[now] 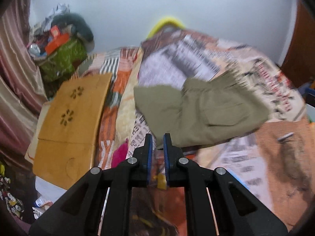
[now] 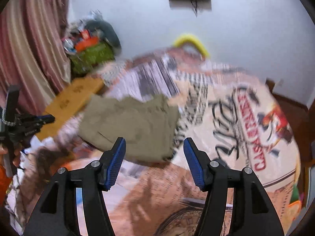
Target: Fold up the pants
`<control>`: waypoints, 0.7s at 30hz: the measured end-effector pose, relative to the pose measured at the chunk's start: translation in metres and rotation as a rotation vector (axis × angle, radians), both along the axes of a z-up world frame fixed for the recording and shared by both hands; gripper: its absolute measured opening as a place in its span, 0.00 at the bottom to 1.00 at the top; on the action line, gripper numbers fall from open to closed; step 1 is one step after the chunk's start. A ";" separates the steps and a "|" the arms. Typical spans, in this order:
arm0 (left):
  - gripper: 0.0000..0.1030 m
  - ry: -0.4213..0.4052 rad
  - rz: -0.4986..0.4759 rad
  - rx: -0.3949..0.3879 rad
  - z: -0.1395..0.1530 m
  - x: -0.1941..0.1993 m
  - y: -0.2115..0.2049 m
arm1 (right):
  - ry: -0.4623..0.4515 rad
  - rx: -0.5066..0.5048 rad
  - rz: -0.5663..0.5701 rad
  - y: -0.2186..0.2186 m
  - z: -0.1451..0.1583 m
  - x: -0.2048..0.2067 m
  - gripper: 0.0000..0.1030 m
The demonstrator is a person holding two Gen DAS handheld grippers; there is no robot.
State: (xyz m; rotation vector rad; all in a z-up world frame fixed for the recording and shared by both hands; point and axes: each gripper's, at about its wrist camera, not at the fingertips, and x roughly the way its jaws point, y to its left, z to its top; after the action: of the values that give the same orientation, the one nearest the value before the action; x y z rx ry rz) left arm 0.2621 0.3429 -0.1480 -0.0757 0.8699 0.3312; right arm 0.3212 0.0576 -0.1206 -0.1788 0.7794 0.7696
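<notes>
Olive-khaki pants [image 1: 204,112] lie folded in a compact bundle on the patterned bedspread [image 1: 246,167]. They also show in the right wrist view [image 2: 130,125]. My left gripper [image 1: 157,140] hovers just short of the bundle's near edge, its blue pads a narrow gap apart with nothing between them. My right gripper [image 2: 154,144] is wide open and empty above the bundle's near right corner. The left gripper also appears at the far left of the right wrist view [image 2: 42,121]. Both views are motion-blurred.
A flat cardboard box [image 1: 69,125] lies on the bed to the left of the pants. A pile of clutter with a green bag [image 1: 63,59] sits by the pink curtain [image 1: 13,74]. A yellow object [image 1: 167,22] peeks behind the bedding.
</notes>
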 end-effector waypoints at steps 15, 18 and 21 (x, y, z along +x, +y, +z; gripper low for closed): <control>0.10 -0.442 -0.087 0.098 0.179 -0.174 -0.136 | -0.354 0.376 0.096 -0.061 0.162 -0.193 0.55; 0.12 -0.507 -0.073 0.107 0.191 -0.201 -0.152 | -0.410 0.408 0.097 -0.074 0.174 -0.223 0.55; 0.14 -0.569 -0.068 0.085 0.198 -0.232 -0.168 | -0.471 0.424 0.090 -0.083 0.181 -0.251 0.55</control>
State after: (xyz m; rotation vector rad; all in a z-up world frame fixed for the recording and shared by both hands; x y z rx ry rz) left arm 0.0302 0.1753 0.0498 -0.0573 0.2942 0.2628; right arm 0.0704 -0.0258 0.0600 -0.0087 0.1549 0.9163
